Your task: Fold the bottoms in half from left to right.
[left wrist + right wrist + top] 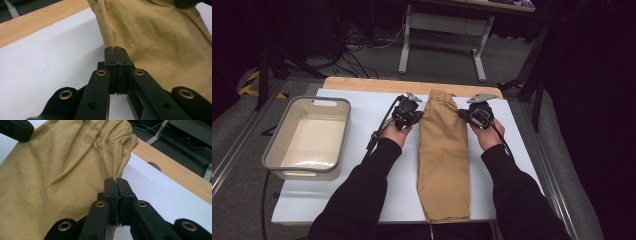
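Tan trousers (443,160) lie folded lengthwise in a long strip down the middle of the white mat (342,195), near end at the table's near edge, elastic waistband at the far end. Both forearms reach forward on either side of the strip, hands level with its far part. The left gripper (416,118) is clenched on the cloth's left edge, and the right gripper (464,116) is clenched on its right edge just below the waistband. This looks like the start of a cross fold; next, both hands should lift together and carry the waistband toward the near end. A grey bin (272,145) sits off to the left.
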Demonstrator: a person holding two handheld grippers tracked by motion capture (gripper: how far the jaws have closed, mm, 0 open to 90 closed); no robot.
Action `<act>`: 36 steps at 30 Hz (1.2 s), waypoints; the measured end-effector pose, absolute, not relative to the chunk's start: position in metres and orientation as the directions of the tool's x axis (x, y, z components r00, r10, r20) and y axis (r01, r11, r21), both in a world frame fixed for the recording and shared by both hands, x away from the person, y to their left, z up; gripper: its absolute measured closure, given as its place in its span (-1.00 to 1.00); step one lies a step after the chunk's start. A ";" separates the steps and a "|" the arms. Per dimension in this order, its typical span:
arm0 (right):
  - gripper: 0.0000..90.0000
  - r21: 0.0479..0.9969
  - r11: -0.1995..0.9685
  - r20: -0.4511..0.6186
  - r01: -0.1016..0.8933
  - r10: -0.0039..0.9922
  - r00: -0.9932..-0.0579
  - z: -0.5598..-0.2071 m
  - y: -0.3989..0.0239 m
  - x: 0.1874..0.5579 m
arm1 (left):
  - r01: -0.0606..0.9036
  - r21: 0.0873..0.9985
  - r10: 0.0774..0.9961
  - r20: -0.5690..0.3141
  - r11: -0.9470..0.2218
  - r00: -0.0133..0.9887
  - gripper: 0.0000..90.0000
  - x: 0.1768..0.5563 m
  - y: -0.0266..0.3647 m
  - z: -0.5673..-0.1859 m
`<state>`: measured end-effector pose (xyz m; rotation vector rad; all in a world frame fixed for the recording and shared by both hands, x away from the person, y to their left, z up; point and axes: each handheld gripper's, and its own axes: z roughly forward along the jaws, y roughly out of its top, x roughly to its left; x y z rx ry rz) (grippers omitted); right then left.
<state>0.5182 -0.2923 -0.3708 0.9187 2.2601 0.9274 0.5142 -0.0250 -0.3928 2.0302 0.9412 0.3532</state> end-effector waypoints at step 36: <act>0.95 0.824 0.526 -0.226 0.209 0.645 -0.730 -0.368 -0.310 0.423 | 0.375 0.846 0.613 -0.074 -0.380 0.787 0.98 0.424 -0.008 -0.388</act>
